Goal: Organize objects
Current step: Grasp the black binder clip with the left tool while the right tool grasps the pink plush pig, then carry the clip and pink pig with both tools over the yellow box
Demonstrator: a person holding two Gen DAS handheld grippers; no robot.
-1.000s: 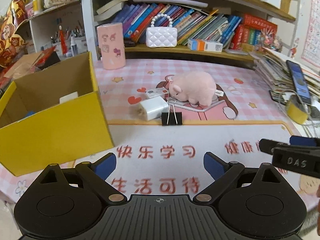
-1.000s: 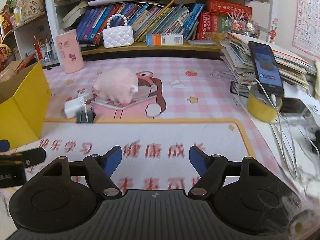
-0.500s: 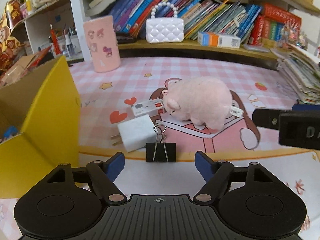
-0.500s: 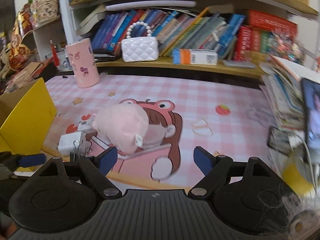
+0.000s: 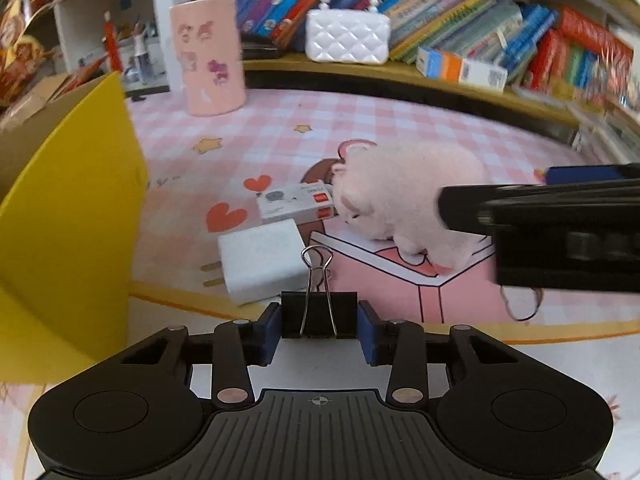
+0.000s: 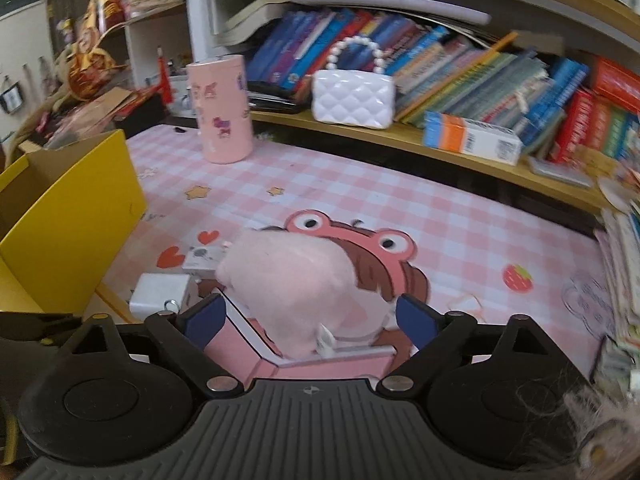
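Black metal binder clip (image 5: 319,314) clamped by the closing left gripper (image 5: 319,332).
Beside it, the right gripper (image 6: 310,318), formerly off the fluffy pink plush (image 6: 292,292), now spreads around it.

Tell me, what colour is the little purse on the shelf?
The little purse is white and quilted, with a pearly bead handle. The right wrist view shows it best.

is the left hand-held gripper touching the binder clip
Touching. The left wrist view shows the left hand-held gripper closing, its blue pads against both sides of the black binder clip, no gap visible.

blurred books (image 5: 576,60) at right edge
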